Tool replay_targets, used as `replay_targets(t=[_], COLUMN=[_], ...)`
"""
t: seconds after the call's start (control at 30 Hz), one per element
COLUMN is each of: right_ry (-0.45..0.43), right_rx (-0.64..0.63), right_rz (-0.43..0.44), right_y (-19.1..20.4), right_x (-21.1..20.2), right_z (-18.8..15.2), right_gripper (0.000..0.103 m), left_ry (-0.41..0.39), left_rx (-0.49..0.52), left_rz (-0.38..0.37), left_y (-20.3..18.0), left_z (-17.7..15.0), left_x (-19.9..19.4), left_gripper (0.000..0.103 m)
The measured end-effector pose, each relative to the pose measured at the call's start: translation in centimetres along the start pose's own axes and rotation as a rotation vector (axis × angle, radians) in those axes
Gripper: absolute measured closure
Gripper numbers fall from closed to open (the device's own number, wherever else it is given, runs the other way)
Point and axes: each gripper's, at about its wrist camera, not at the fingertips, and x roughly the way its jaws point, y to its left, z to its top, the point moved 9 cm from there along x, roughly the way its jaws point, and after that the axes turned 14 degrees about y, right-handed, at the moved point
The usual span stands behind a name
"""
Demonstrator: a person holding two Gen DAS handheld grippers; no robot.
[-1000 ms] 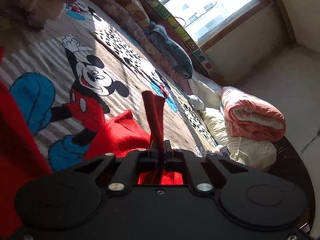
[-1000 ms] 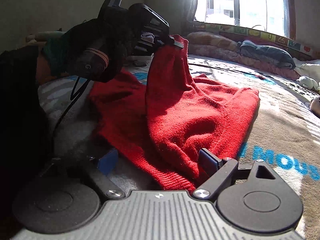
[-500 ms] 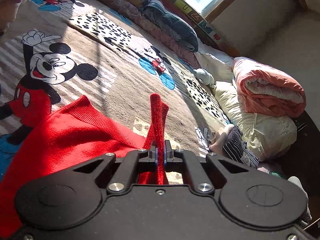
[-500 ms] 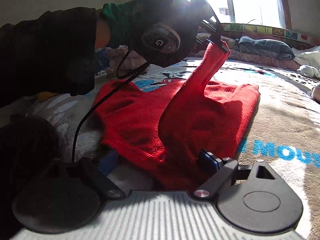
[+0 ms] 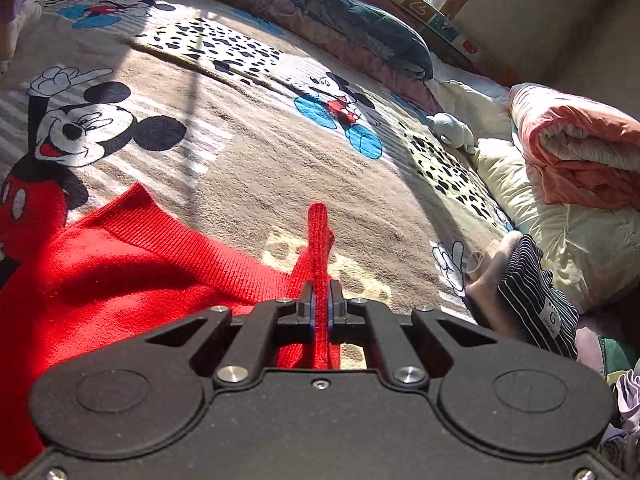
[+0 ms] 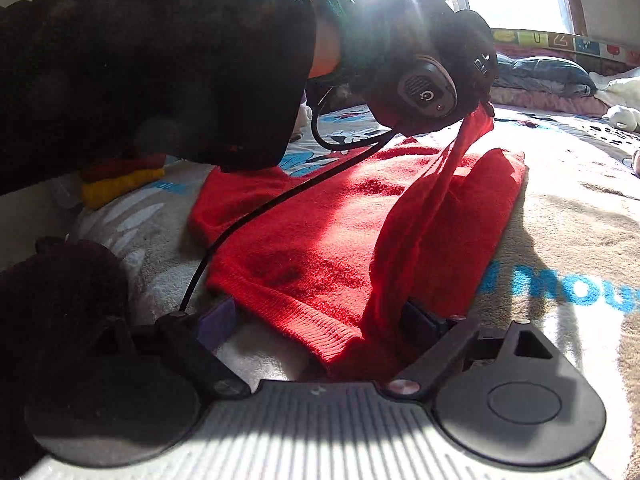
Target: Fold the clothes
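Pinching a narrow fold of the red knitted sweater point(image 5: 120, 272) between its closed blue-padded jaws, my left gripper point(image 5: 320, 308) held that strip upright above the beige cartoon-mouse blanket point(image 5: 248, 152), while the rest of the garment lay spread on the blanket to the left. Only the left wrist view showed the grip itself; from the right wrist view I saw the left gripper point(image 6: 484, 108) from outside, dark against the window glare, with the cloth stretching from it in a taut band down to the sweater's point(image 6: 320, 240) ribbed hem. My right gripper point(image 6: 320, 320) rested low at that hem with its jaws spread wide, one finger on either side of the bunched edge, clamping nothing. My dark sleeve point(image 6: 160, 72) and a black cable point(image 6: 256, 216) crossed over the sweater and hid its far left part. Along the blanket's far edge the left view showed a rolled pink quilt point(image 5: 580, 152), a pale yellow quilt point(image 5: 568, 248), a folded dark striped garment point(image 5: 536, 300) and a dark blue bundle point(image 5: 368, 36) near the window.
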Motion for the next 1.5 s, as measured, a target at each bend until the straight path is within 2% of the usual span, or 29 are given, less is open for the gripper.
replay_targets(t=[0.17, 0.3, 0.47, 0.5, 0.57, 0.6, 0.63, 0.73, 0.87, 1.03, 1.13, 1.27, 1.47, 1.5], right_ry=[0.01, 0.003, -0.012, -0.014, -0.013, -0.012, -0.016, -0.046, -0.108, -0.222, -0.203, -0.149, -0.113, -0.111], right_rx=[-0.025, 0.016, 0.084, 0.098, 0.119, 0.125, 0.128, 0.121, 0.095, -0.008, -0.039, -0.052, -0.031, -0.018], right_rz=[-0.016, 0.015, 0.063, 0.07, 0.067, 0.056, 0.044, -0.006, -0.093, -0.163, -0.164, -0.151, -0.151, -0.15], right_y=[0.4, 0.0, -0.8, -1.0, -1.3, -1.5, -1.7, -2.3, -2.9, -1.6, -1.2, -0.8, -1.1, -1.2], right_x=[0.3, 0.1, -0.3, -0.5, -1.1, -1.6, -2.1, -3.8, -4.7, -5.2, -3.9, -1.9, -0.3, -0.3], right_z=[0.0, 0.2, 0.4, 0.4, 0.4, 0.5, 0.5, 0.2, 0.7, 2.8, 3.5, 3.4, 3.2, 3.0], right_gripper=[0.012, 0.012, 0.012, 0.012, 0.013, 0.014, 0.014, 0.014, 0.015, 0.015, 0.015, 0.015, 0.015, 0.015], left_ry=[-0.028, -0.053, -0.047, -0.037, -0.019, -0.034, -0.049, -0.082, -0.106, -0.03, 0.004, 0.049, 0.102, 0.104], left_rx=[0.087, 0.148, 0.238, 0.266, 0.289, 0.293, 0.297, 0.302, 0.282, 0.219, 0.189, 0.209, 0.239, 0.249], left_rz=[0.069, 0.147, 0.238, 0.244, 0.243, 0.238, 0.232, 0.196, 0.171, 0.108, 0.052, 0.0, -0.062, -0.072], left_y=[-1.5, -2.0, -2.6, -2.9, -3.1, -3.2, -3.3, -3.4, -1.0, 3.0, 4.1, 3.7, 3.0, 2.8], left_z=[-0.4, -0.4, -0.6, -0.7, -0.9, -0.8, -0.7, -0.4, -0.2, -1.1, -1.5, -1.6, -1.4, -1.4], left_x=[1.5, 2.5, 4.1, 4.6, 4.9, 4.4, 3.9, 1.7, -1.0, -0.9, -0.2, 1.3, 3.2, 3.3], left_gripper=[0.101, 0.101, 0.101, 0.096, 0.072, 0.054, 0.051, 0.051, 0.049, 0.049, 0.051, 0.055, 0.072, 0.078])
